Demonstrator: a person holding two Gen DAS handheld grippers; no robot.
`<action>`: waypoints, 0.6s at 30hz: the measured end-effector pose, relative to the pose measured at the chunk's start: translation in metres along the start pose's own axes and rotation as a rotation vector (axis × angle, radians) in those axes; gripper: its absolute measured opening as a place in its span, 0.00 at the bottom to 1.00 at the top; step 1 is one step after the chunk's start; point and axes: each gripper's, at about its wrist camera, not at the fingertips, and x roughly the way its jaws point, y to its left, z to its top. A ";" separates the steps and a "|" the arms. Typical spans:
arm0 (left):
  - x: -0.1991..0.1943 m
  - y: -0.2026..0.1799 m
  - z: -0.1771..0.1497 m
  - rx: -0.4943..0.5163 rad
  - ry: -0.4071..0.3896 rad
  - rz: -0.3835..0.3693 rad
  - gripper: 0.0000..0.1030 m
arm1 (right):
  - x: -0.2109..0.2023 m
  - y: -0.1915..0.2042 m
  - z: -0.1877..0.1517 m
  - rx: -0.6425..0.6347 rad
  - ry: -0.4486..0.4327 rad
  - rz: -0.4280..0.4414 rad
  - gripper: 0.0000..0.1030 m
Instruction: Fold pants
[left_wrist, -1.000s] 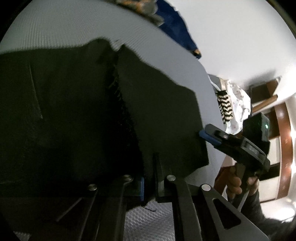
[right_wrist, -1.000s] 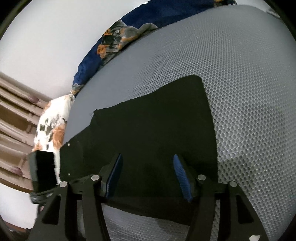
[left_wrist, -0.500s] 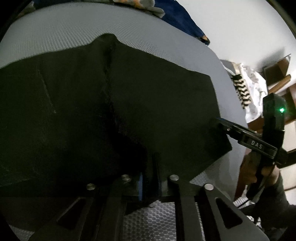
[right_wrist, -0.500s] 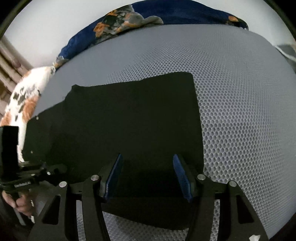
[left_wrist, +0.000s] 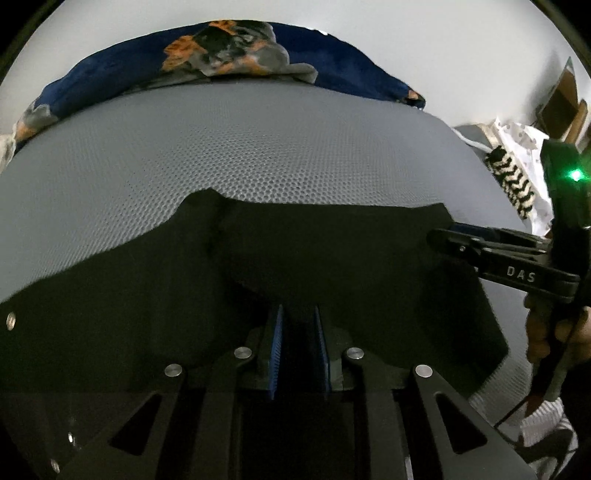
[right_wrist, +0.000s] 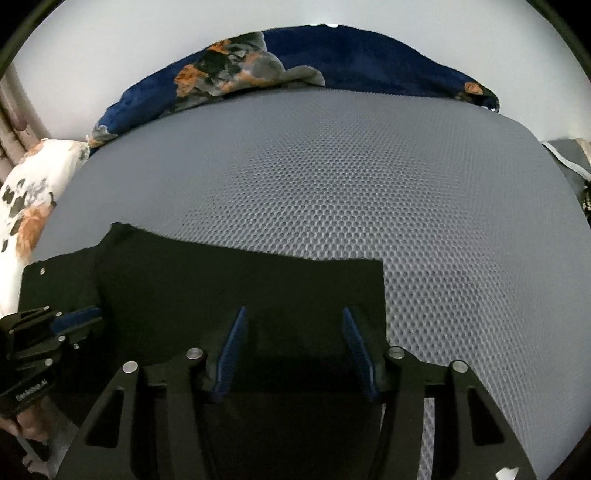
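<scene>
Since the last frame my left gripper (left_wrist: 298, 314) has loosened; its jaws now stand slightly parted over the fabric. One pair of black pants (right_wrist: 236, 284) lies flat on the grey mesh mattress (right_wrist: 369, 184). One blue floral blanket (left_wrist: 229, 48) sits behind. Right gripper (right_wrist: 293, 314) released, jaws wide over the pants' near edge.

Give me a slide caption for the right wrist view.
Open right gripper poised over folded black pants on grey mesh mattress.

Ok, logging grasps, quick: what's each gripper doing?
Left gripper: partly open, nothing held, over the black pants.
Right gripper: open, empty, over them.
</scene>
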 end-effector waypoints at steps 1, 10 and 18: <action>0.008 0.002 0.003 0.000 0.010 0.010 0.18 | 0.003 0.000 0.001 -0.006 0.001 -0.008 0.47; 0.015 0.007 0.005 0.009 0.006 0.001 0.19 | 0.008 0.003 0.002 -0.019 0.003 -0.022 0.47; 0.003 -0.001 -0.007 -0.001 0.023 -0.035 0.47 | -0.005 0.008 -0.002 -0.020 -0.021 -0.026 0.47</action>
